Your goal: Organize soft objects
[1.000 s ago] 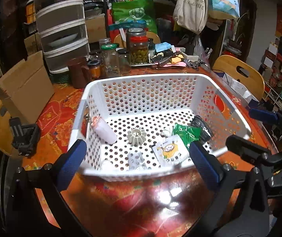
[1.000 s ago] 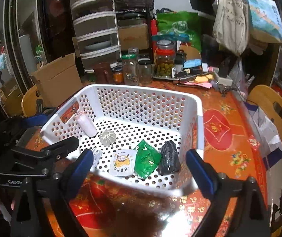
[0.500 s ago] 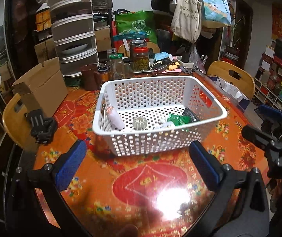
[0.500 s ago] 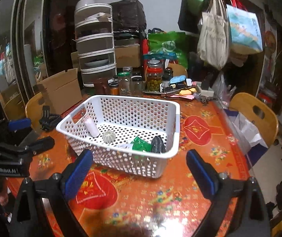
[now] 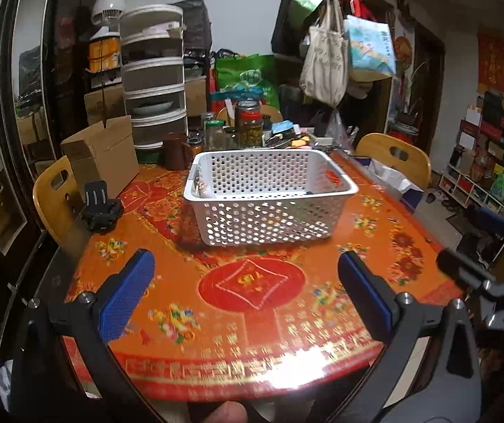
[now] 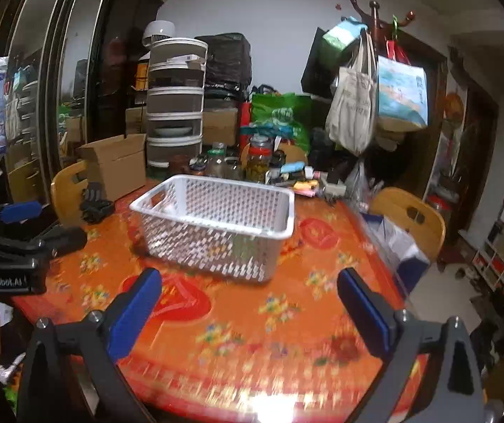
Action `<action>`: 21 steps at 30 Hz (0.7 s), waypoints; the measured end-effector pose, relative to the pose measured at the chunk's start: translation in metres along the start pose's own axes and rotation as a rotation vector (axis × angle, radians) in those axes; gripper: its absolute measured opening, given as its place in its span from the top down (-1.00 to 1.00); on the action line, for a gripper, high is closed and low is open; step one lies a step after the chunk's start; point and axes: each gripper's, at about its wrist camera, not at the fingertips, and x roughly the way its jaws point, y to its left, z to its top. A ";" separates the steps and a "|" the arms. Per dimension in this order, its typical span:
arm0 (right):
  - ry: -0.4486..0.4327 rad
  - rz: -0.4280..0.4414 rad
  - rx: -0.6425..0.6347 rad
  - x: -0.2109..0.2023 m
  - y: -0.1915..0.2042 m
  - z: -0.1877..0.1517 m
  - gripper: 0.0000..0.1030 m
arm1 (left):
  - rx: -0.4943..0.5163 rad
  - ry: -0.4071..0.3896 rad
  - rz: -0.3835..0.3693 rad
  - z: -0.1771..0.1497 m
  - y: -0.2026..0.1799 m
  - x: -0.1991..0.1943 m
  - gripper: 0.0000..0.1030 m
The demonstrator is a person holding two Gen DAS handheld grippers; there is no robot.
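Note:
A white perforated basket [image 5: 269, 197] stands on the red patterned round table [image 5: 252, 289]; it also shows in the right wrist view [image 6: 213, 225]. Its contents are mostly hidden behind its wall; only faint coloured shapes show through the holes. My left gripper [image 5: 245, 296] is open and empty, held back over the table's near edge, well short of the basket. My right gripper [image 6: 248, 313] is open and empty, also back from the basket. The left gripper also shows at the left edge of the right wrist view [image 6: 12, 232].
Glass jars [image 5: 248, 127] and clutter stand behind the basket. A cardboard box [image 5: 104, 158] and a black clamp [image 5: 100, 208] are at the left. Wooden chairs [image 5: 393, 158] flank the table. A stacked drawer tower [image 5: 153, 81] stands behind.
Both grippers have pulled back and up from the basket rim to the table's near edge. The basket now looks smaller and farther, and its contents have dropped out of sight.

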 end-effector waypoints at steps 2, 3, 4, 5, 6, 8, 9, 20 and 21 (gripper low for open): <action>0.006 0.019 0.013 -0.015 0.002 -0.008 -0.95 | 0.001 0.000 -0.007 -0.010 -0.005 -0.015 -1.00; 0.004 0.028 0.020 -0.022 0.002 -0.012 -0.95 | -0.002 0.005 -0.011 -0.011 -0.006 -0.017 -1.00; 0.002 0.039 0.031 -0.027 0.002 -0.016 -0.95 | -0.003 0.013 -0.019 -0.013 -0.008 -0.019 -1.00; 0.001 0.050 0.039 -0.029 0.002 -0.018 -0.95 | -0.006 0.019 -0.023 -0.015 -0.009 -0.020 -1.00; 0.004 0.059 0.047 -0.030 0.001 -0.020 -0.95 | -0.008 0.023 -0.024 -0.016 -0.011 -0.020 -1.00; 0.012 0.060 0.067 -0.028 -0.003 -0.021 -0.95 | -0.004 0.028 -0.012 -0.015 -0.013 -0.014 -1.00; 0.019 0.055 0.075 -0.025 -0.006 -0.021 -0.95 | -0.005 0.032 -0.001 -0.015 -0.013 -0.011 -1.00; 0.059 0.043 0.095 0.000 -0.015 -0.017 -0.95 | -0.017 0.054 0.008 -0.009 -0.008 0.011 -1.00; 0.058 0.047 0.095 0.000 -0.015 -0.017 -0.95 | -0.018 0.053 0.008 -0.008 -0.007 0.011 -1.00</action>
